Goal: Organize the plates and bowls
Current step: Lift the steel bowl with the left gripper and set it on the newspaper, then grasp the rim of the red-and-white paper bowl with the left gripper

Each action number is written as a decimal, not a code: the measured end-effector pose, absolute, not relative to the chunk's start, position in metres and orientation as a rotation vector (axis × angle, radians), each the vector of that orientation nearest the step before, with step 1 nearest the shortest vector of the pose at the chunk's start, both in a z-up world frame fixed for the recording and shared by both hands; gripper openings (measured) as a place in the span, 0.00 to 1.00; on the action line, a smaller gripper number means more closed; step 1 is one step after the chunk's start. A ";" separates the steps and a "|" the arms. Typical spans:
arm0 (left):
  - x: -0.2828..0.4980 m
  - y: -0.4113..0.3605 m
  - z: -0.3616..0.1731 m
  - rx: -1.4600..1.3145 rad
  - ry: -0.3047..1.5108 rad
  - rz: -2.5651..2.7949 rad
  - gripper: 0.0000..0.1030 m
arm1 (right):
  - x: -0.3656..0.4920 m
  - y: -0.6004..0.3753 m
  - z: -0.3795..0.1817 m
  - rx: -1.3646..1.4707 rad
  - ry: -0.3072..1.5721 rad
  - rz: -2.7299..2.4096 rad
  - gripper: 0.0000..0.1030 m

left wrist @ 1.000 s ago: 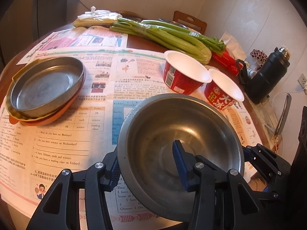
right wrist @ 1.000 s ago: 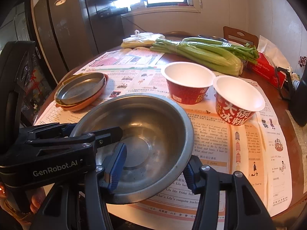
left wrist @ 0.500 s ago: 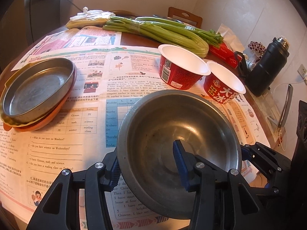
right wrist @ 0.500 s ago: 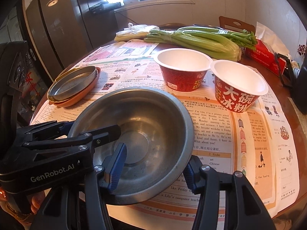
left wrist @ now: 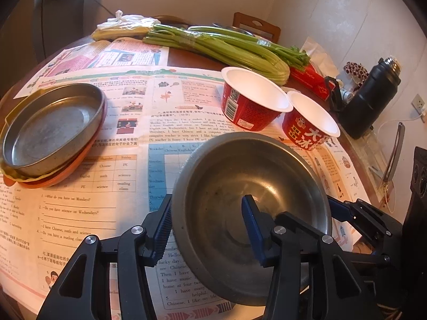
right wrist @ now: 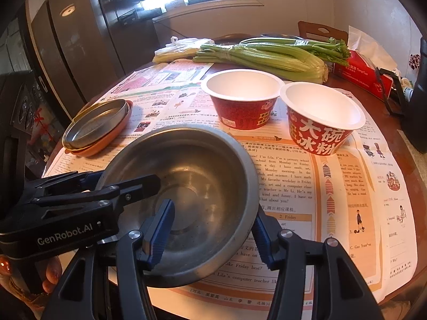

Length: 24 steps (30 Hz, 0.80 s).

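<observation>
Left gripper [left wrist: 205,226]: straddles the near left rim of the steel bowl [left wrist: 250,213], one blue pad outside the wall, the other inside; jaws have just been opening, and a gap shows beside the outer pad, so the rim sits between them unpinched.
Right gripper [right wrist: 210,234]: jaws closed on the bowl's near right rim, one pad inside the bowl, one pressed against the outer wall.
Steel bowl: between both pairs of jaws, tilted slightly, empty, over the printed sheets [right wrist: 333,186].
Ahead of the jaws, right: two red paper bowls [right wrist: 241,98] [right wrist: 321,118], upright, empty, side by side, rims nearly touching.
Ahead of the jaws, left: steel plate [left wrist: 50,122] stacked on a yellow plate and an orange plate [left wrist: 69,170], well apart from the steel bowl.
Beyond the paper bowls: celery bunch [right wrist: 267,54] lying across the table [right wrist: 384,112]; white bag [left wrist: 125,22] at its left end.
Far right: red tissue box [right wrist: 365,72]; black flask [left wrist: 371,96] upright.
Lower left, right-wrist view: fingers [right wrist: 52,274] of a hand beneath the left gripper's body.
</observation>
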State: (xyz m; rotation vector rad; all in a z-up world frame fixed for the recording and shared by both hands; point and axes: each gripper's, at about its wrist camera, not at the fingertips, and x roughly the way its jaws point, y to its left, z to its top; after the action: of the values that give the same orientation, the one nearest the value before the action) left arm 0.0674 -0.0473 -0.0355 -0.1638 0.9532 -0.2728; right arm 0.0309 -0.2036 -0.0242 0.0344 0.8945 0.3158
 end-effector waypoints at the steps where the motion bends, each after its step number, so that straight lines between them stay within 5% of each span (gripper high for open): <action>1: 0.067 -0.046 -0.034 -0.162 0.947 -0.264 0.52 | 0.031 -0.205 -0.023 0.041 0.891 0.313 0.55; 6: 0.064 -0.044 -0.031 -0.165 0.944 -0.258 0.53 | 0.029 -0.220 -0.013 0.121 0.859 0.325 0.62; 24: 0.067 -0.032 0.006 -0.170 0.860 -0.270 0.54 | 0.047 -0.245 0.005 0.264 0.836 0.287 0.64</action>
State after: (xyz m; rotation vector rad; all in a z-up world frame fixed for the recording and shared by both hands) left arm 0.0674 -0.0317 0.0060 -0.1697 0.8604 -0.2701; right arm 0.0465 -0.2449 0.0050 0.2637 0.8364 0.2875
